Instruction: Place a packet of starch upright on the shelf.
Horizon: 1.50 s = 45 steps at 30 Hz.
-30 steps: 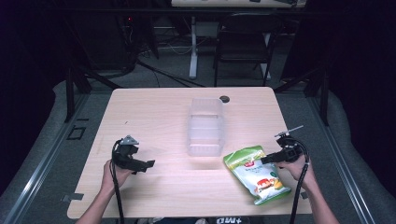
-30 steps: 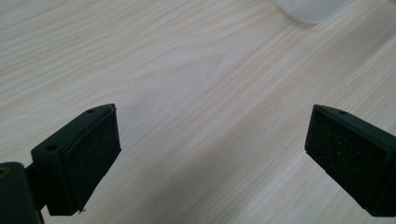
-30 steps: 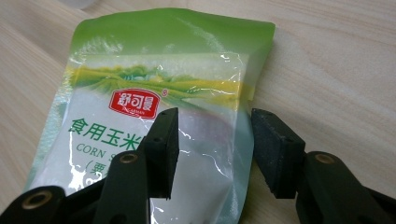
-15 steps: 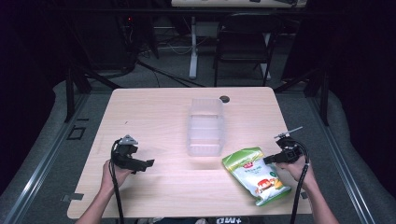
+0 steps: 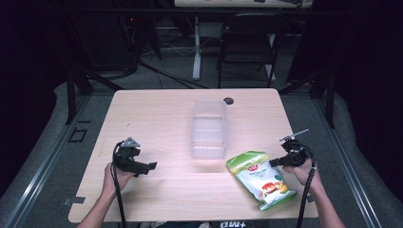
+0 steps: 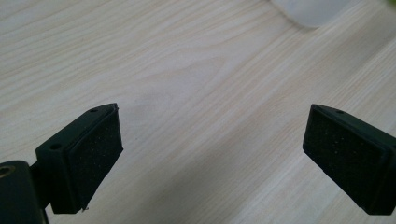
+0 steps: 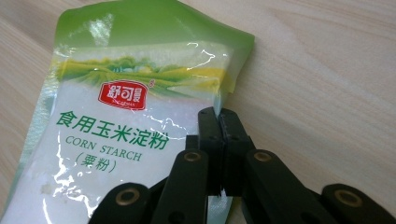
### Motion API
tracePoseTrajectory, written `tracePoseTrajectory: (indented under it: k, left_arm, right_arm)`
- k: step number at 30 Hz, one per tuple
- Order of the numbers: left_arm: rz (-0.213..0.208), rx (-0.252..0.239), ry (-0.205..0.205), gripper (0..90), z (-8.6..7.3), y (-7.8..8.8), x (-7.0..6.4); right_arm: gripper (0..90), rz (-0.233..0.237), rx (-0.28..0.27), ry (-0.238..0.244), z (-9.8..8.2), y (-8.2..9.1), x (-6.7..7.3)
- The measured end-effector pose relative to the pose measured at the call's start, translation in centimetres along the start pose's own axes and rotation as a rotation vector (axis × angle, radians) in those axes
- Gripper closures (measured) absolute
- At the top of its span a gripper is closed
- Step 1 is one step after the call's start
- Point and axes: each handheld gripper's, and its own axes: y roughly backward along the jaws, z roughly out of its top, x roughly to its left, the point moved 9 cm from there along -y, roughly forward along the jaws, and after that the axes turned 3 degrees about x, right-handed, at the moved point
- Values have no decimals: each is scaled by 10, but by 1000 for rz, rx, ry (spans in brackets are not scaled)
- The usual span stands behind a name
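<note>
A green and white bag of corn starch [image 5: 260, 179] lies flat at the table's front right; its label is readable in the right gripper view [image 7: 116, 130]. My right gripper [image 5: 274, 162] [image 7: 219, 122] is shut on the bag's right edge, with the jaws pressed together over the film. My left gripper [image 5: 148, 166] [image 6: 212, 154] is held at the front left, open wide over bare wood with nothing between its pads. A clear plastic container [image 5: 209, 129] stands in the middle of the table; its corner shows at the top of the left gripper view [image 6: 317, 7].
The light wooden table [image 5: 157, 114] has a small dark round cap [image 5: 228, 100] near its far edge. A chair and desk legs stand on the floor beyond the table. Cables trail from both grippers towards the front edge.
My right gripper has shifted slightly nearer and lower at the bag's right edge. The left gripper and the container have not moved.
</note>
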Motion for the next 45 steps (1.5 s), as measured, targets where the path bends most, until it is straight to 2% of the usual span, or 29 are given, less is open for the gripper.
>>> tracePoseTrajectory:
  k: [3,5,6,9,10,13,22,45]
  left_arm:
    - [1,-2,2,47,0,0,0]
    - [0,0,2,47,0,0,0]
    - [1,0,1,47,0,0,0]
    - [-2,6,-2,47,-1,0,1]
    - [-2,4,-2,47,-1,0,1]
    - [-3,3,-3,47,-1,0,1]
    - [-3,5,-4,47,-1,-1,1]
    - [-6,9,-5,47,-1,-2,0]
  right_arm:
    - [899,8,-14,11,0,5,2]
    - [899,2,-42,4,2,10,3]
    - [900,15,-66,11,4,15,6]
    - [900,14,-78,13,4,18,7]
    - [900,9,-119,17,7,28,10]
    - [900,5,-147,12,9,37,11]
    - [900,-14,-197,2,11,53,13]
    - [900,-11,-311,12,25,84,28]
